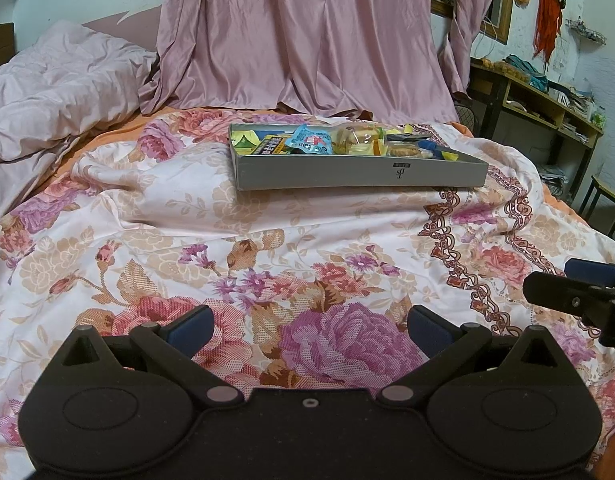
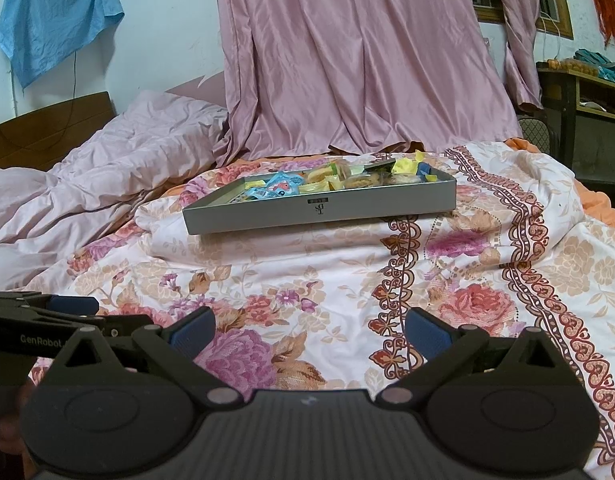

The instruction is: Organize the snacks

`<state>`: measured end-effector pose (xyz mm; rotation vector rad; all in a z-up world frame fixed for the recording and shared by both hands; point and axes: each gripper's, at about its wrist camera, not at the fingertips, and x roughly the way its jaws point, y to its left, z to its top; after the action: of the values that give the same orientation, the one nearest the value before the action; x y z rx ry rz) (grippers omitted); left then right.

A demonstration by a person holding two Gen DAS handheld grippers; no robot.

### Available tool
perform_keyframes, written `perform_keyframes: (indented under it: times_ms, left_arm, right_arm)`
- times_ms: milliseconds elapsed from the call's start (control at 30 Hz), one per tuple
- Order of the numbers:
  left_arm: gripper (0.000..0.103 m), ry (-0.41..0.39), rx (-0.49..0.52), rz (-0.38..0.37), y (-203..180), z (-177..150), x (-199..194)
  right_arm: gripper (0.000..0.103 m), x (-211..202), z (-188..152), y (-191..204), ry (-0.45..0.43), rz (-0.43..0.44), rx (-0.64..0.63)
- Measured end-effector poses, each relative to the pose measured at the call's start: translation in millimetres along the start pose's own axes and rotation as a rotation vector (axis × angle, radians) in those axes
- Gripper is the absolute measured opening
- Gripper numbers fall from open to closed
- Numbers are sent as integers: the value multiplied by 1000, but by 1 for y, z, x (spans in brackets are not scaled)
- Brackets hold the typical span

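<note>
Left wrist view shows the snacks only over the near wall of the grey shallow box, so most packets are half hidden: a blue-and-white packet, yellow wrappers, a clear pack of round biscuits and more that cannot be told apart at the right end. The small printed mark on the box wall is too small to read. The box lies on the floral bedspread, well ahead of both tools, before a pink draped curtain; a rumpled pink duvet lies to the left. Shelves at the right edge hold clutter too blurred to name.

The left gripper hovers low over the bedspread, level, its blue-padded fingers spread wide and holding nothing. The right gripper sits just beside it at the same height, fingers likewise parted and empty, pointing at the box. In the right wrist view the left tool's body is cut off at the frame edge, and a blue cloth hangs on the wall.
</note>
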<state>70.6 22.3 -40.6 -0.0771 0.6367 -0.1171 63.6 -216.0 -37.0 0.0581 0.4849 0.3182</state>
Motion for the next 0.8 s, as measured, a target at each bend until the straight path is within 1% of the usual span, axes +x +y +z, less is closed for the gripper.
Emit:
perform_keyframes:
  times_ms: [500, 667, 733, 800]
  left_arm:
    - [102, -2, -5, -4, 1, 0, -1]
    - [102, -8, -93, -58, 4, 1, -4]
    - [102, -24, -104, -43, 2, 1, -5]
    - [102, -78, -94, 0, 3, 1, -12]
  right_arm:
    - [103, 0, 0, 0, 0, 0, -1]
    - [103, 0, 0, 0, 0, 0, -1]
    - [103, 0, 0, 0, 0, 0, -1]
    - [103, 0, 0, 0, -1, 0, -2]
